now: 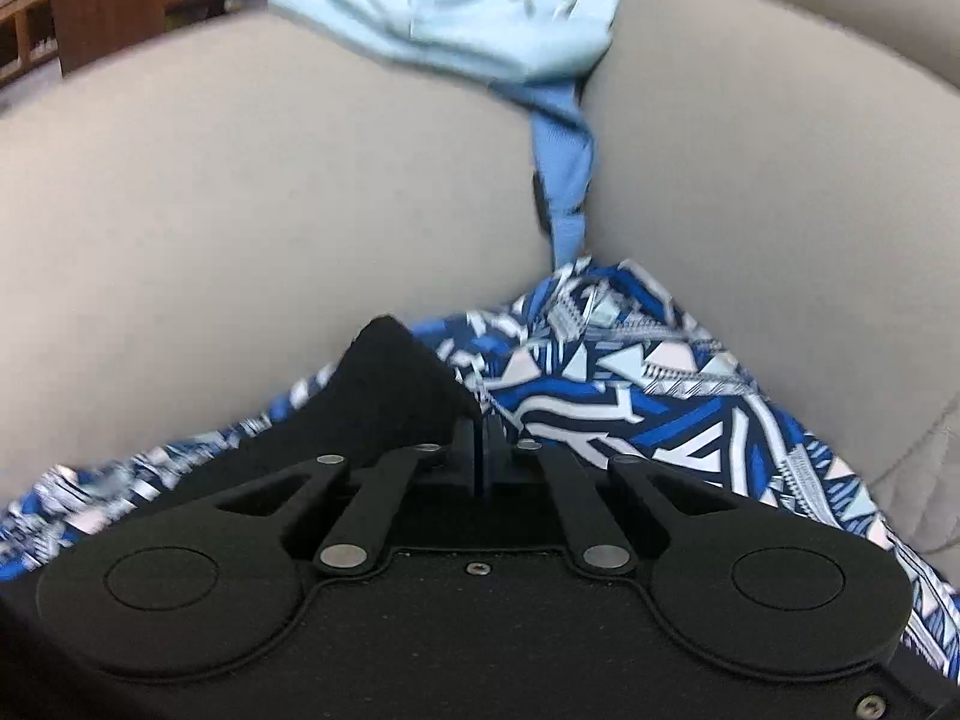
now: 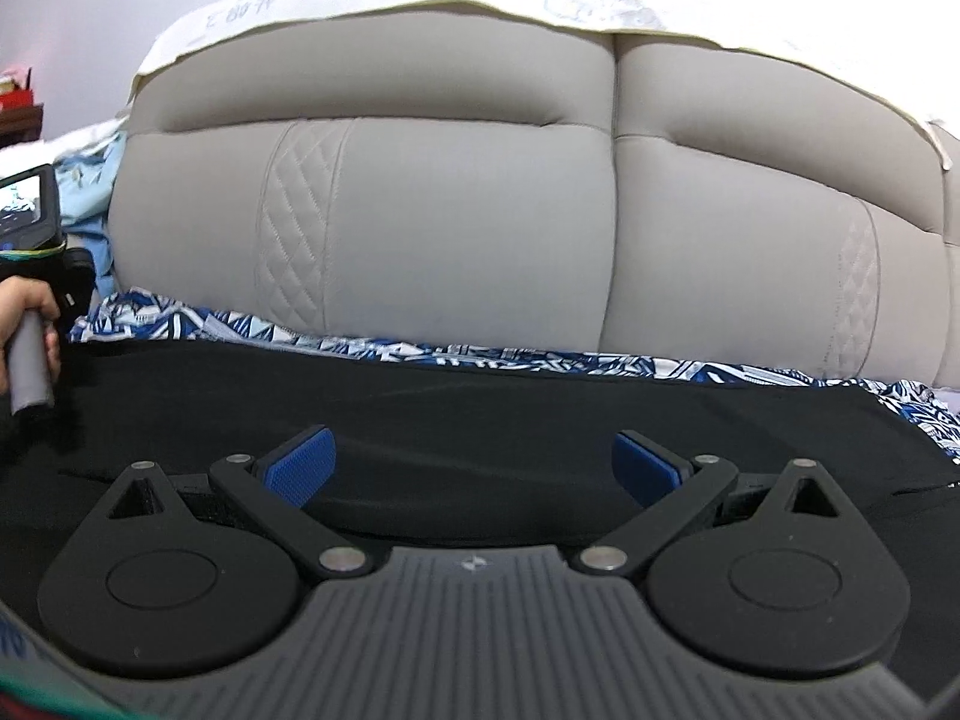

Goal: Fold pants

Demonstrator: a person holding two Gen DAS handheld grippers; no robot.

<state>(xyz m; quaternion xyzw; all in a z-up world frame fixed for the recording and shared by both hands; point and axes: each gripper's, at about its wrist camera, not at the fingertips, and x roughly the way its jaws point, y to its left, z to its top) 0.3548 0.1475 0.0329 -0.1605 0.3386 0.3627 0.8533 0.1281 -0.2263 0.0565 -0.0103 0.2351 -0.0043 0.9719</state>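
Your black pants (image 2: 480, 414) spread across the middle of the right view on the patterned blue cloth (image 2: 540, 357). Your right hand-held gripper (image 2: 471, 471) gapes wide just above them; your left hand-held gripper (image 1: 483, 420) pinches black fabric.

Patterned blue sheet (image 1: 630, 384) (light blue garment (image 1: 456, 6) beyond) on grey sofa (image 2: 450, 228)

Faint mirrored marks on the white cover (image 2: 360, 6) stay unreadable.
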